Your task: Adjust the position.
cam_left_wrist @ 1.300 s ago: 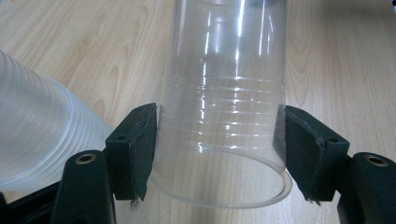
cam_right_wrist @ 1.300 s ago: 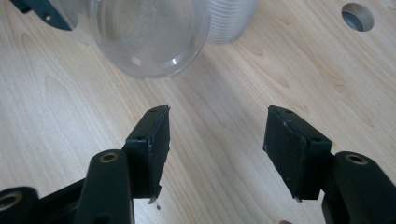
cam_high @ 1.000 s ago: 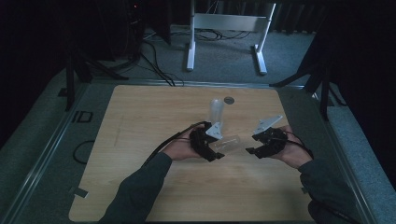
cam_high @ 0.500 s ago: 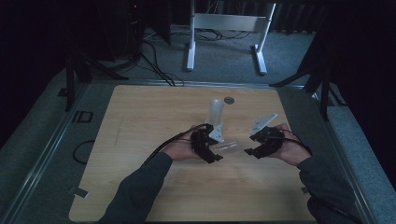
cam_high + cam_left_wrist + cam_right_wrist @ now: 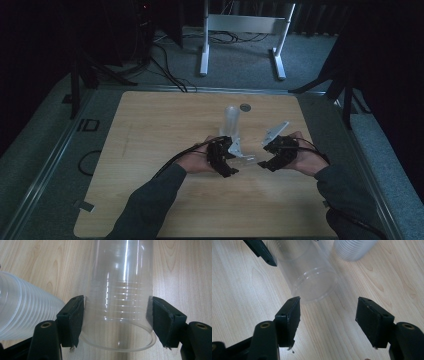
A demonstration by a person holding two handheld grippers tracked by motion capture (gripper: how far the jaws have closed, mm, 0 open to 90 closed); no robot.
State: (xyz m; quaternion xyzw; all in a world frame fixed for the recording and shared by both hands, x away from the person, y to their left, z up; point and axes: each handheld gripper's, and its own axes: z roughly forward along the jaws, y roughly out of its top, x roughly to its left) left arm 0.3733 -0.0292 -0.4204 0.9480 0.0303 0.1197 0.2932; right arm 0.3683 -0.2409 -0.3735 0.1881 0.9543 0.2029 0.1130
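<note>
left gripper view, left gripper [image 5: 117, 322] clamps clear cup [image 5: 120, 302], right gripper [image 5: 328, 322] wide, just opened, empty

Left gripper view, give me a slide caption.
Left gripper clamps a clear plastic cup beside a cup stack.

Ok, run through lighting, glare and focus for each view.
High view: dim, murky, table barely lit. Left gripper view: bright, glare streaks down the clear cup, stacked cups soft. Right gripper view: evenly lit, right gripper sharp.
</note>
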